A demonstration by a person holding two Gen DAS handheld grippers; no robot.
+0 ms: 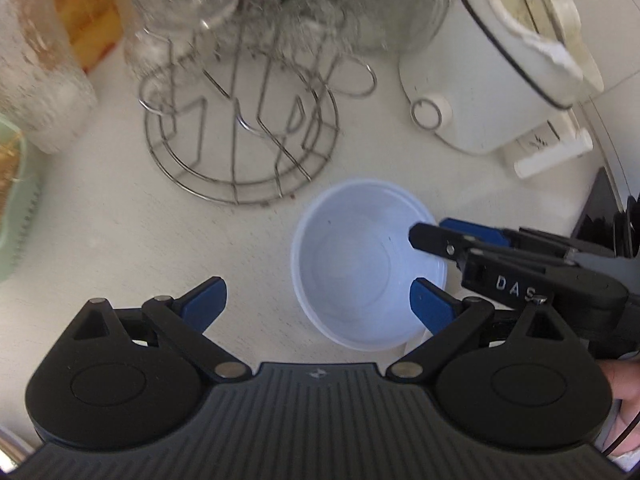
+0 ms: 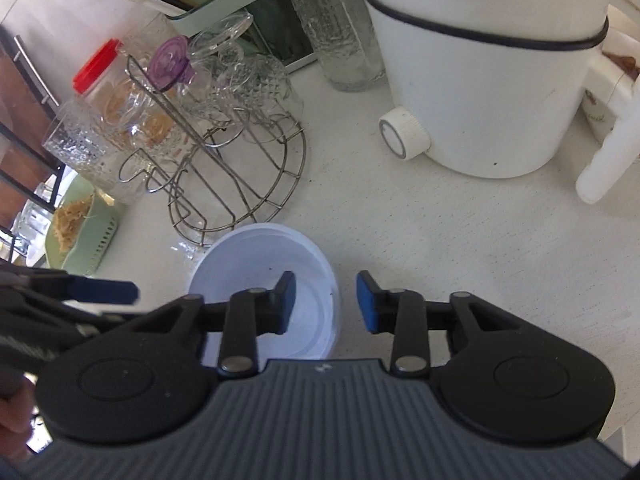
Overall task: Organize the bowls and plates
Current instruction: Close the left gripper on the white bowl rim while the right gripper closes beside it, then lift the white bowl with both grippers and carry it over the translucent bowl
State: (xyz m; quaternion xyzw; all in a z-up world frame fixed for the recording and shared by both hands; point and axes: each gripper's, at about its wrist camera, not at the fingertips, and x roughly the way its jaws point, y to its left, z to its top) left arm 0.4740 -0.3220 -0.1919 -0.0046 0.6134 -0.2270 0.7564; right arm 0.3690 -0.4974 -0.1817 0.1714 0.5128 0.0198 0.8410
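Observation:
A pale white bowl stands upright and empty on the speckled white counter. My right gripper straddles its right rim, one blue pad inside the bowl and the other outside; a gap shows on both sides of the rim, so it is open. In the left wrist view the right gripper reaches in from the right over that rim. My left gripper is wide open above the bowl's near left side, its right finger over the bowl and its left finger over the counter. It holds nothing.
A wire glass rack with upturned glasses stands just behind the bowl. A white electric pot sits at the back right. A green tray, a red-lidded jar and tall glasses crowd the left.

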